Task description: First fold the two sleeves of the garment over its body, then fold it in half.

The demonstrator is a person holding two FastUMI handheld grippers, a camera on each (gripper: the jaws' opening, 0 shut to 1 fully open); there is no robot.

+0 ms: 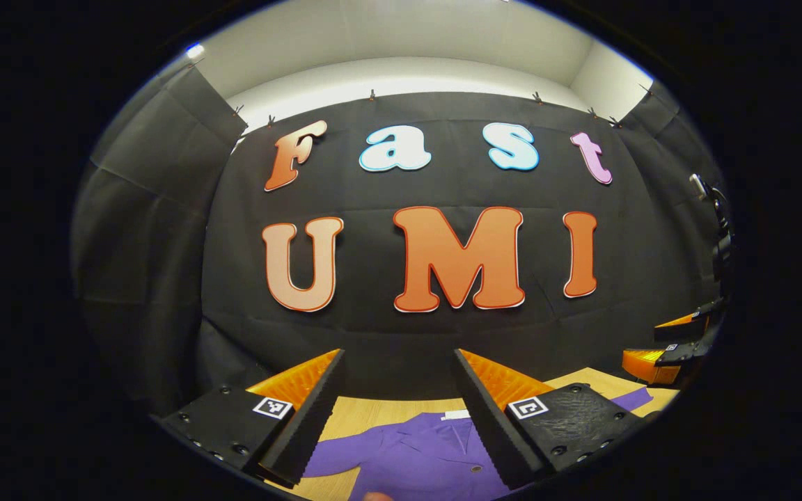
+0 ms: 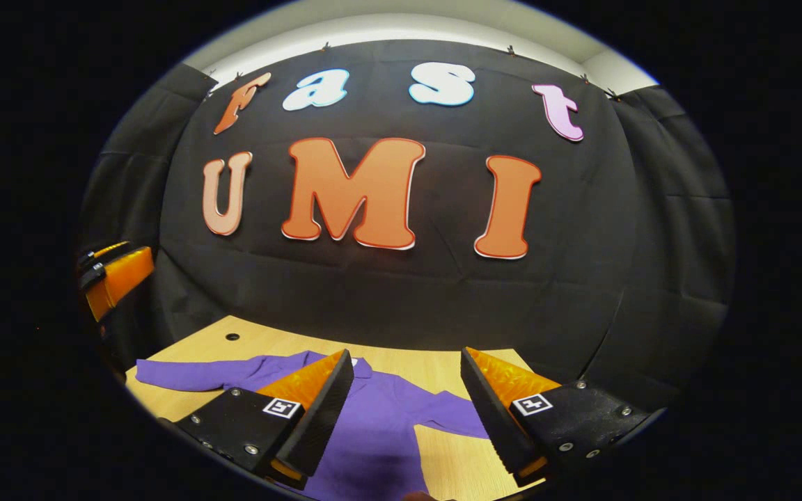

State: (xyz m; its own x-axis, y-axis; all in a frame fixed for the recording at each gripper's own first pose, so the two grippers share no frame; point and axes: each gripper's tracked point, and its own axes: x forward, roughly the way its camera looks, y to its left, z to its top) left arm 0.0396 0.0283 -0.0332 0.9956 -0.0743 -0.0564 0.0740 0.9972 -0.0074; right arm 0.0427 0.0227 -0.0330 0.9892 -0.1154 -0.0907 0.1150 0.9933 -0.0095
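Claws [image 1: 398,358] [image 2: 406,358] agape — over purple garment [image 2: 380,417]

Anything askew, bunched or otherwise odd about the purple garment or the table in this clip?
Nothing stands out. The purple shirt lies flat on the wooden table, sleeves spread and not yet folded. Left gripper and right gripper hang open above it.

I see open air over the table [image 2: 443,369] in front of both sets of fingers, with only the flat garment [image 2: 373,417] below and the cloth wall [image 2: 401,299] closing the far edge.
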